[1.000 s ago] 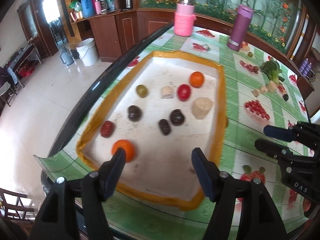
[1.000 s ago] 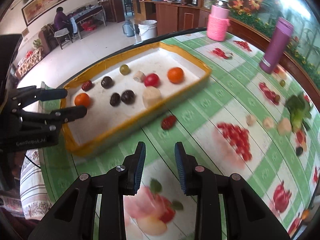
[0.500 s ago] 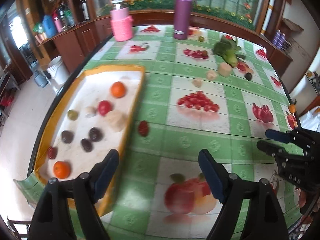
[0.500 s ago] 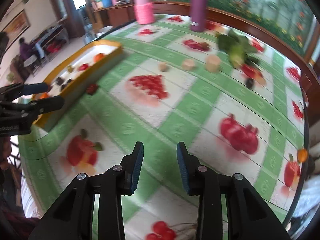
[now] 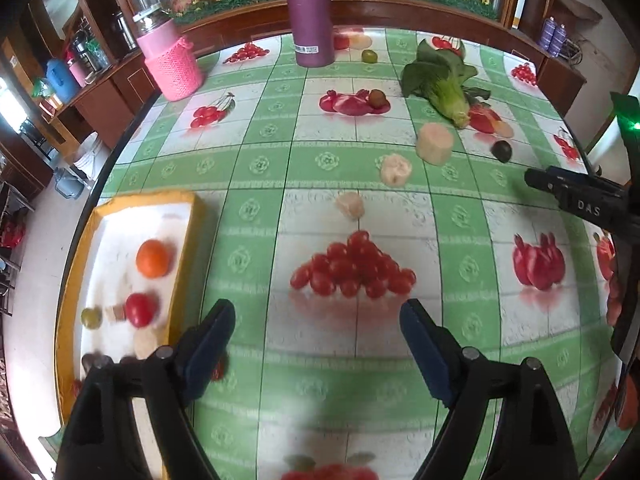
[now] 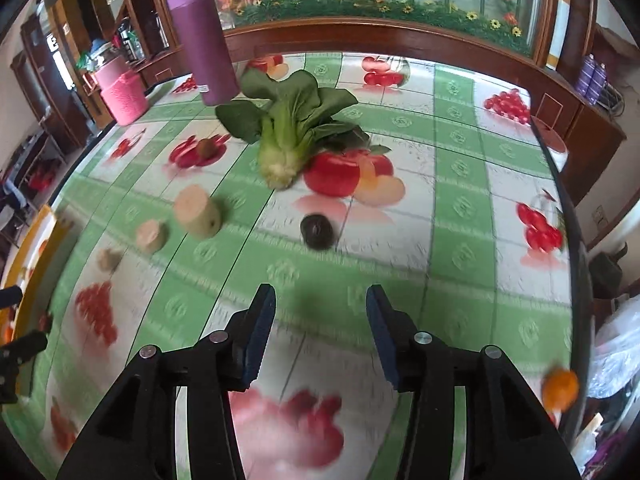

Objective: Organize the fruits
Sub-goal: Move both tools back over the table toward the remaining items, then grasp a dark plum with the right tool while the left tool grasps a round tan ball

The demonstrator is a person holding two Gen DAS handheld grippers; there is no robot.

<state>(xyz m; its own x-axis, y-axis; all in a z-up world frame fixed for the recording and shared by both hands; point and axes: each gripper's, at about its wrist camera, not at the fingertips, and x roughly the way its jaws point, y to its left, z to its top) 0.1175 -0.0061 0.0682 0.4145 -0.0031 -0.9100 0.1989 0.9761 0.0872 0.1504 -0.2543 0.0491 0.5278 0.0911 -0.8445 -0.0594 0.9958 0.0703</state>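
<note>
Both grippers I'm steering hang empty above the fruit-print tablecloth (image 5: 256,168). My left gripper (image 5: 316,340) has its jaws spread wide, with only printed cherry tomatoes between and beyond the tips. Just left of its left finger, the yellow-rimmed tray (image 5: 186,264) runs along the table edge; inside I see a red tomato (image 5: 140,309), a small green fruit (image 5: 91,317) beside it, a pale chunk between those two, and an orange (image 5: 152,258) farther in. Some dark fruits lie at the tray's near end, partly hidden behind the finger and blurred.

My right gripper (image 6: 320,312) is also parted, with bare cloth between its pads. Ahead of it, slightly left of the gap's centre line and well short of the tips, a dark round fruit (image 6: 317,232) sits alone on the cloth. To the left, three pale cut pieces line up: a small one (image 6: 109,259), a medium one (image 6: 151,235), and a larger cylinder-shaped chunk (image 6: 198,211). Beyond the dark fruit lies a bok choy (image 6: 288,128), its stem end towards me and its leaves fanned away. A brownish kiwi-like fruit (image 6: 206,147) rests left of it. Farther back stand a purple tumbler (image 6: 200,40) and a jar in a pink knitted sleeve (image 6: 122,94). At the table's far right edge, near my right finger's side, I make out another orange (image 6: 560,390), blurred.
</note>
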